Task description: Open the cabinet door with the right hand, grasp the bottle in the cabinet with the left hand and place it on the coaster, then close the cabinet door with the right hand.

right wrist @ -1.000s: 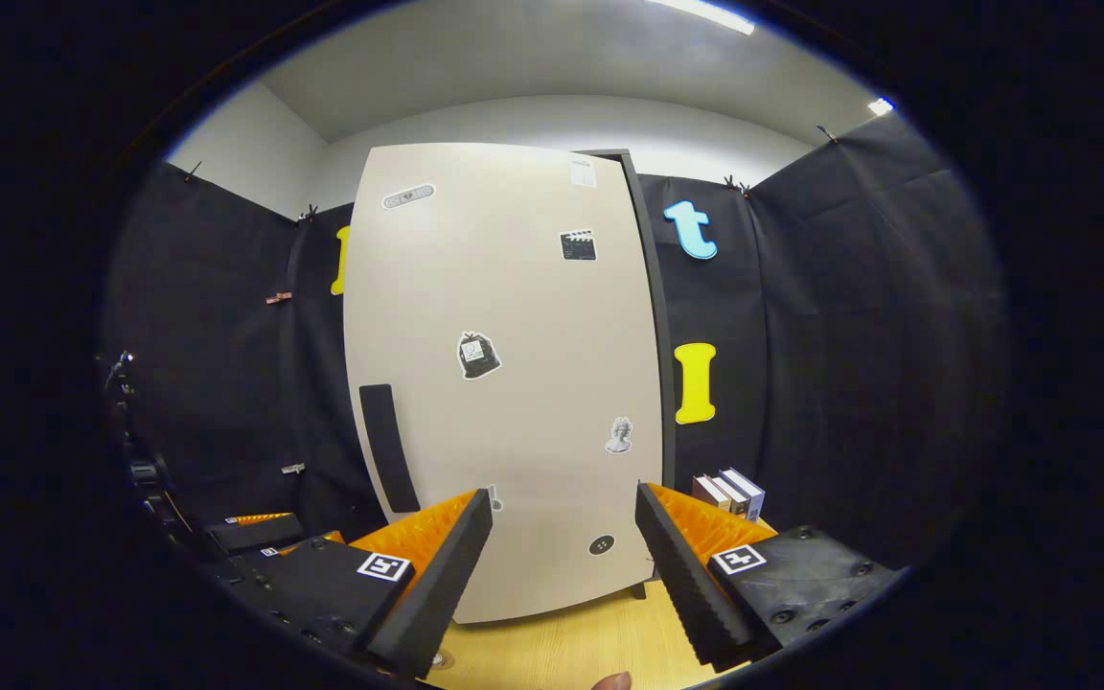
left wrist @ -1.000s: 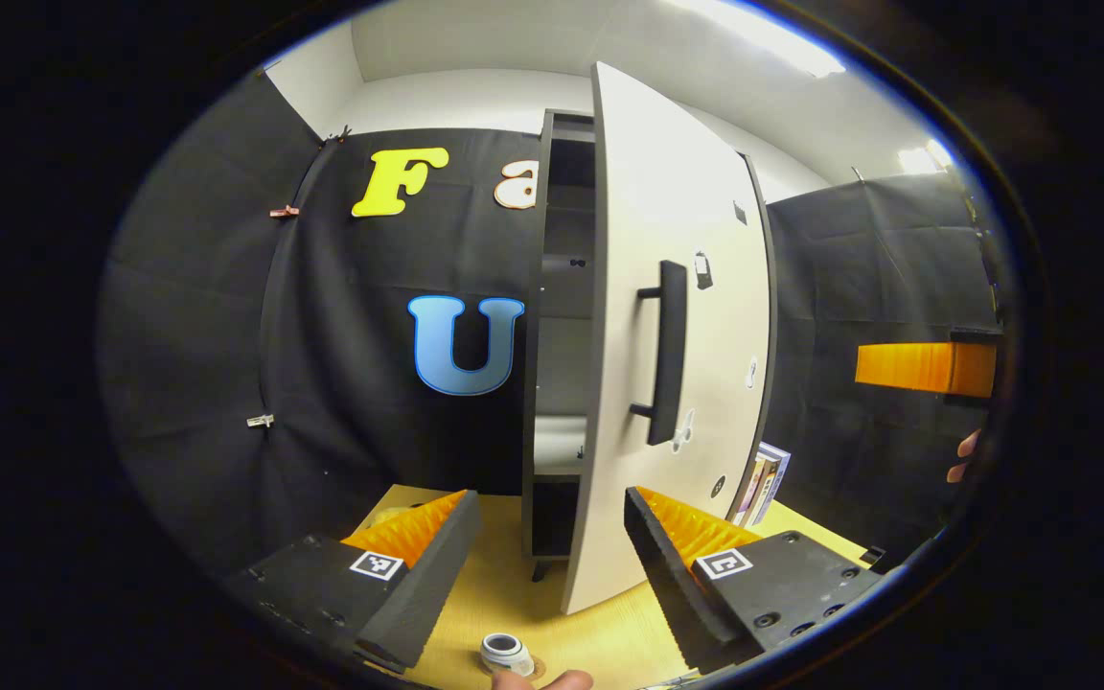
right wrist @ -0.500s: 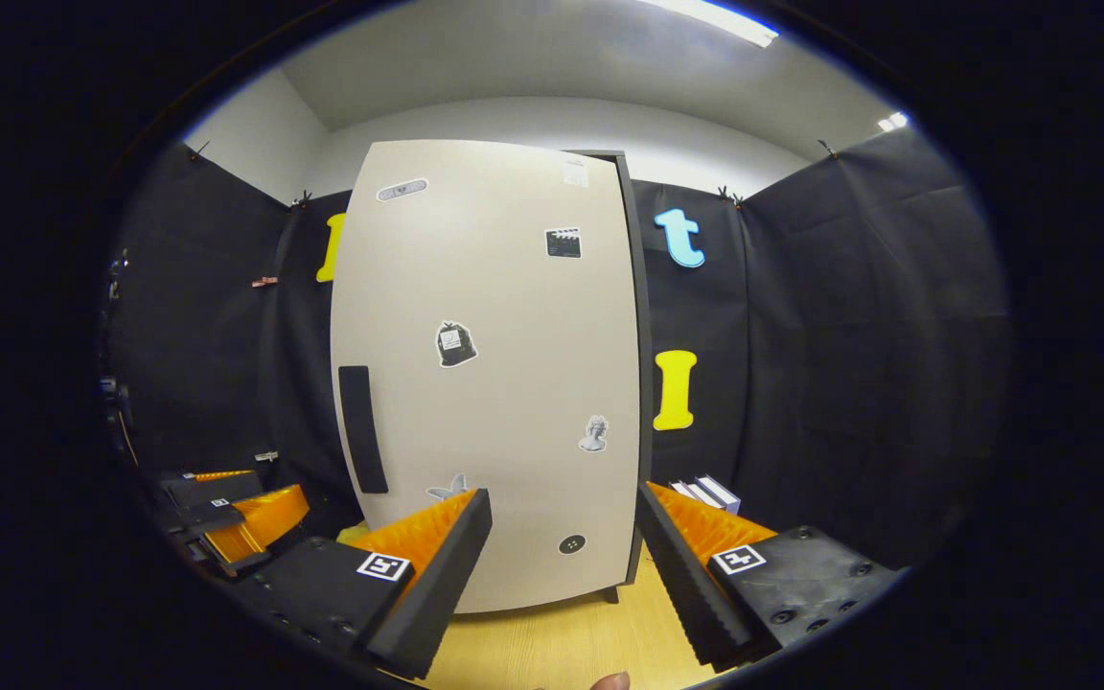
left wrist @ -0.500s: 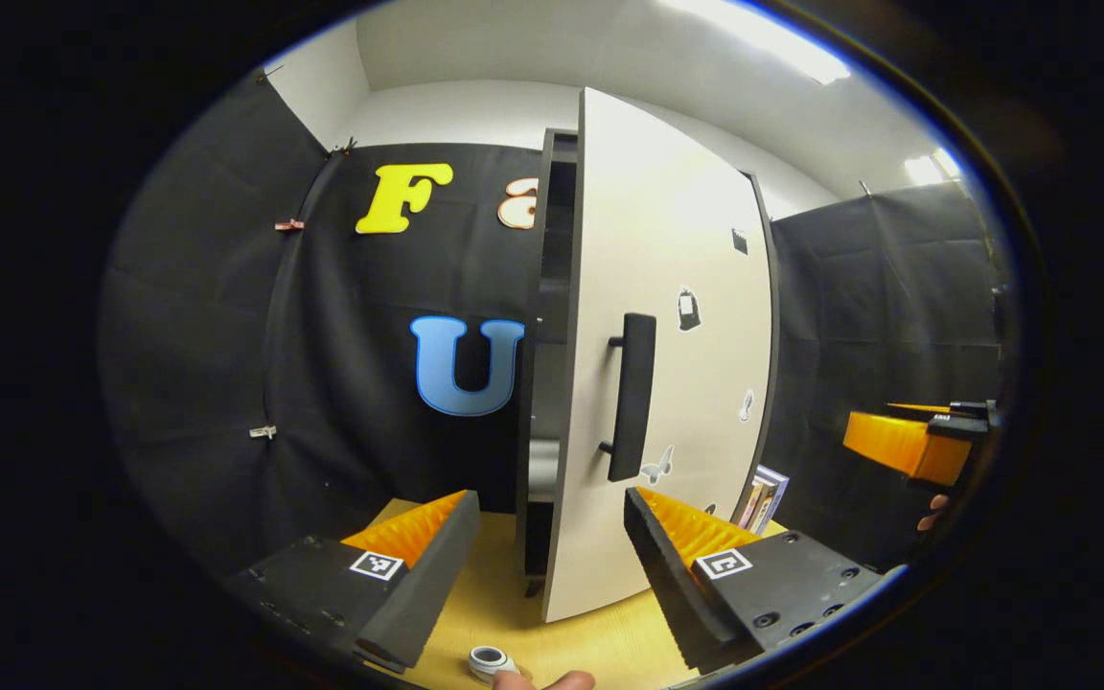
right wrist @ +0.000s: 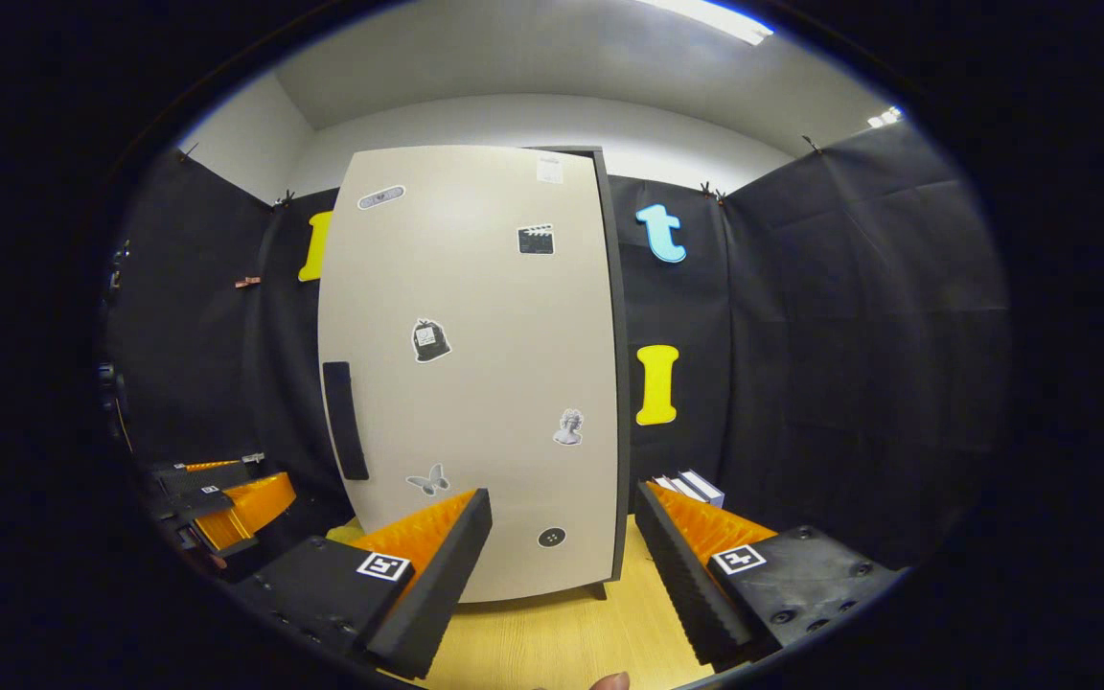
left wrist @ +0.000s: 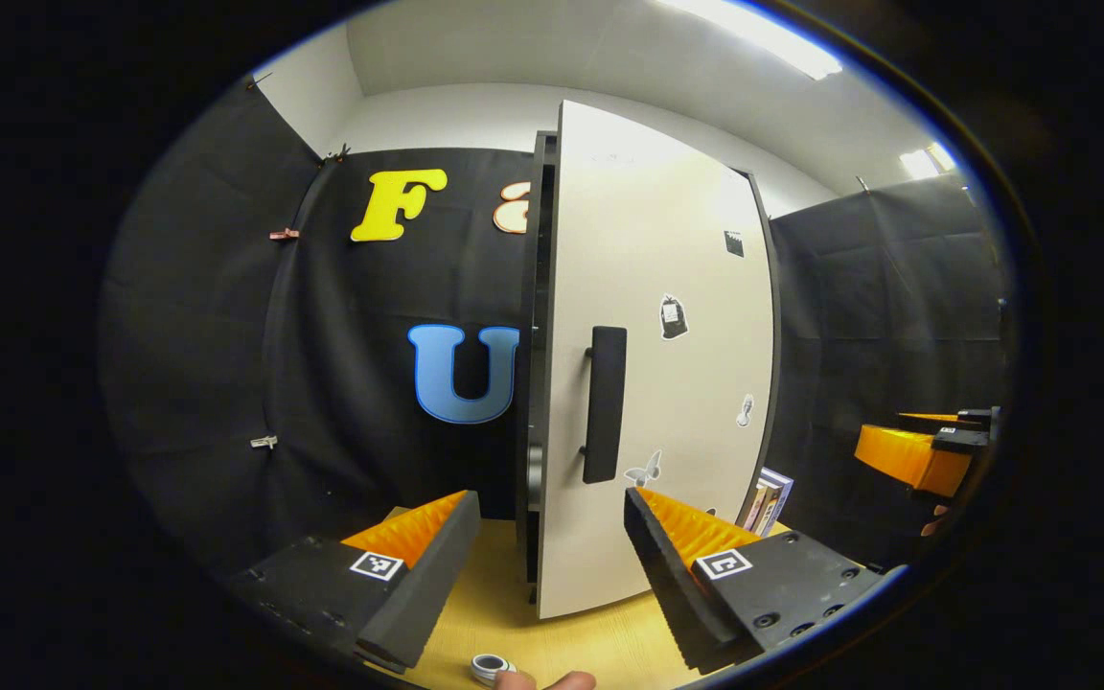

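**Cabinet door nearly shut, both grippers standing off**

The cabinet door point(right wrist: 475, 374) is hanging almost flush with the dark cabinet frame point(left wrist: 535, 383), with only a thin dark gap showing along the handle side in the left gripper view. Judging from that, the closing step is nearly finished. To finish it well, I would say the right gripper point(right wrist: 562, 551) wants a flat, gentle push low on the panel near the black handle point(left wrist: 604, 404), far from the hinge, so the door seats without bouncing back.

The right gripper is hovering in front of the door, its jaws spread wide and gripping nothing, apart from the panel. The left gripper point(left wrist: 552, 546) is likewise pointing at the door's edge with jaws spread and empty.

The door is a pale, smooth slab dotted with small stickers, standing upright on the wooden tabletop point(right wrist: 562, 637). A small white bottle top point(left wrist: 490, 666) is peeking in at the bottom of the left gripper view, on the table in front of the cabinet; I cannot tell whether a coaster lies under it. A few books point(right wrist: 696, 487) are standing beside the cabinet.
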`<move>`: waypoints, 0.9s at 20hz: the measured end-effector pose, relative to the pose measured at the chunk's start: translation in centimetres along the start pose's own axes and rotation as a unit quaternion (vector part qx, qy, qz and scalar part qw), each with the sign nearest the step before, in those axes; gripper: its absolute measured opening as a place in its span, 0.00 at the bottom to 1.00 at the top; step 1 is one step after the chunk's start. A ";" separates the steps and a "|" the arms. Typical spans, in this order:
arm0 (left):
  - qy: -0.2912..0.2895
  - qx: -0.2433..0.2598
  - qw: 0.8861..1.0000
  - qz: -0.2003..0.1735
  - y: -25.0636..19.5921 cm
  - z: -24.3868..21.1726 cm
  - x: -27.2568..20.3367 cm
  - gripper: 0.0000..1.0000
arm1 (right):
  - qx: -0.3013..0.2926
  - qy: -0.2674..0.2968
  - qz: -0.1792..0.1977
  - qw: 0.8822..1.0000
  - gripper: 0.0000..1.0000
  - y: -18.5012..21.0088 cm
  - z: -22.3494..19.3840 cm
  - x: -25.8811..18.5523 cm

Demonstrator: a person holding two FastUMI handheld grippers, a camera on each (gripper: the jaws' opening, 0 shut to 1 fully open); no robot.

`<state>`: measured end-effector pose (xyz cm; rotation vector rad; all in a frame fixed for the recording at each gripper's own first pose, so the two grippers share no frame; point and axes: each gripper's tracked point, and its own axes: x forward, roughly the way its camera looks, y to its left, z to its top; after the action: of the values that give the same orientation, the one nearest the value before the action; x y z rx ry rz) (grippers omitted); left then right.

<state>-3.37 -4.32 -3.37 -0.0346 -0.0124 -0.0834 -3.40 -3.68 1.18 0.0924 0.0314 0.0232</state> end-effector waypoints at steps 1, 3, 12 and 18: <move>-0.001 0.002 1.000 -0.002 -0.2 0.1 0.0 0.95 | 0.002 -0.001 -0.002 1.000 0.98 -0.3 0.1 -0.1; -0.001 0.004 1.000 -0.007 -0.9 0.2 0.1 0.95 | 0.004 -0.004 -0.005 1.000 0.98 -0.6 0.4 -0.3; -0.004 -0.004 1.000 -0.015 -2.1 0.3 0.0 0.95 | 0.002 -0.014 -0.005 1.000 0.98 -2.0 1.2 0.8; -0.003 0.006 1.000 -0.001 -2.8 0.7 -0.1 0.95 | 0.008 -0.012 0.009 1.000 0.98 -2.7 1.3 1.6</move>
<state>-3.69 -7.06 -2.58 -0.0232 -0.0190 -0.0843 -1.75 -6.48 2.20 0.1084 0.0062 0.0393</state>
